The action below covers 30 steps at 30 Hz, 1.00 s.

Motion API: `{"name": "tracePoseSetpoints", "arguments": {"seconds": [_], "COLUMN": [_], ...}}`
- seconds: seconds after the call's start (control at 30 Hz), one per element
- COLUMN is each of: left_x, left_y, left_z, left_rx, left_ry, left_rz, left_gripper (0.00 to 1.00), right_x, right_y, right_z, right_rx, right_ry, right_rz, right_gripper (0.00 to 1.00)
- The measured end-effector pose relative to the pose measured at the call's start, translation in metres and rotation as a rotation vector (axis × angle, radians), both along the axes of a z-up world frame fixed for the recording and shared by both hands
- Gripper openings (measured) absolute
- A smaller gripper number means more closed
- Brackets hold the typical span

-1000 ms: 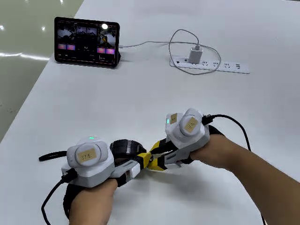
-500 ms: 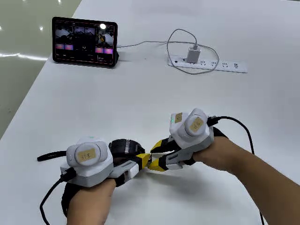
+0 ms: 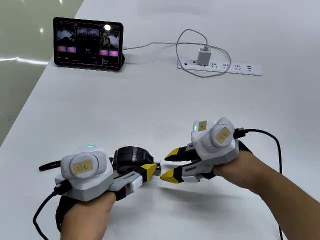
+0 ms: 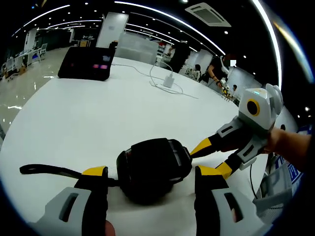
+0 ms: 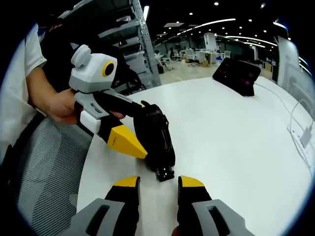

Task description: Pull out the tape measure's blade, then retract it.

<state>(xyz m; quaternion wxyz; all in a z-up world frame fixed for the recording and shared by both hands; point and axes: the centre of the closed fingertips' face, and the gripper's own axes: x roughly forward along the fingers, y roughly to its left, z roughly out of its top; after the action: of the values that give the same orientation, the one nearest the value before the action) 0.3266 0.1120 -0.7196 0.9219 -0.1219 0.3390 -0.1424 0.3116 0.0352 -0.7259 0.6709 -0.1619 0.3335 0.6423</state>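
Rightward the right tongs (image 3: pixel 169 165) have drawn, spread, facing the blade tip (image 5: pixel 165 173). The tape measure (image 3: pixel 130 156) lies on the bench (image 3: pixel 150 100) between the left tongs (image 4: pixel 153 172), probably for steadying; whether they pinch it, I cannot tell.

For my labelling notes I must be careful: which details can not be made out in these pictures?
Left gripper view: whether the jaws of the left hand-held gripper touch the tape measure; fisheye blur hides any gap.
Right gripper view: how far the blade hook is pulled out; it is small and dark.
Head view: the tablet screen; too small to read.
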Motion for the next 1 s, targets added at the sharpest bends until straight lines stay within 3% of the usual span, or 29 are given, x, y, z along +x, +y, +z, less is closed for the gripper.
{"name": "tracePoseSetpoints", "arguments": {"seconds": [0.17, 0.63, 0.77, 1.0], "left_x": [-0.004, -0.022, -0.029, -0.035], "left_y": [0.002, 0.02, 0.026, 0.03], "left_z": [0.009, 0.011, 0.011, 0.018], "left_rx": [-0.001, 0.134, 0.146, 0.195], "left_ry": [-0.027, -0.057, -0.047, -0.067], "left_rz": [-0.024, -0.139, -0.155, -0.211], "left_gripper": [0.73, 0.81, 0.85, 0.9], "right_x": [0.0, 0.001, 0.0, -0.004], "right_y": [-0.009, -0.032, -0.04, -0.058], "right_z": [0.003, 0.017, 0.021, 0.024], "right_rx": [0.001, -0.001, 0.007, -0.002], "right_ry": [-0.012, -0.056, -0.052, -0.087], "right_rz": [-0.04, -0.129, -0.162, -0.188], "right_gripper": [0.35, 0.53, 0.59, 0.67]}}
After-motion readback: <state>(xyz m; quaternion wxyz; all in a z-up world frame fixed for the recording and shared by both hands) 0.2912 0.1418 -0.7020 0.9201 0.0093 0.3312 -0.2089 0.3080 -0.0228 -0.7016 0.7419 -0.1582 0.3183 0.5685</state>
